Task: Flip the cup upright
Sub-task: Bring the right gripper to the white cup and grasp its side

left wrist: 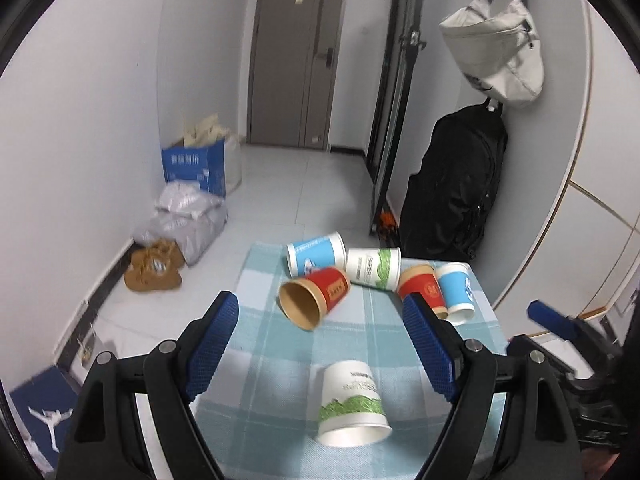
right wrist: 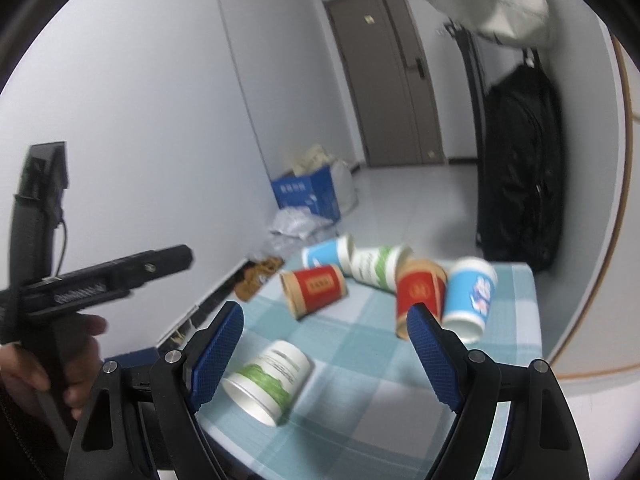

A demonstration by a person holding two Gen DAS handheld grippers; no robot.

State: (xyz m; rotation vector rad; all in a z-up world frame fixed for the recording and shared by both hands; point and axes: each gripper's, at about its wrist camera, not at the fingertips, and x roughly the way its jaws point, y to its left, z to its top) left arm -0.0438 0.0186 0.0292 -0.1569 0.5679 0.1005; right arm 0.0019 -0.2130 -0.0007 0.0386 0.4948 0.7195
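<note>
Several paper cups lie on a blue checked cloth (left wrist: 256, 312). A white and green cup (left wrist: 352, 408) stands mouth down nearest me, between the open fingers of my left gripper (left wrist: 320, 312); it also shows in the right wrist view (right wrist: 268, 380). A red cup (left wrist: 316, 296) lies on its side with its mouth toward me. Behind it lie a blue cup (left wrist: 316, 252) and a second white and green cup (left wrist: 372, 268). A red cup (left wrist: 424, 288) and a blue cup (left wrist: 456, 292) stand mouth down at the right. My right gripper (right wrist: 324, 316) is open and empty above the cloth.
The table stands against a white wall at the right. A black backpack (left wrist: 456, 184) and a white bag (left wrist: 496, 52) hang beyond the table. On the floor at the left are a blue box (left wrist: 196, 168), plastic bags (left wrist: 184, 220) and brown shoes (left wrist: 154, 268).
</note>
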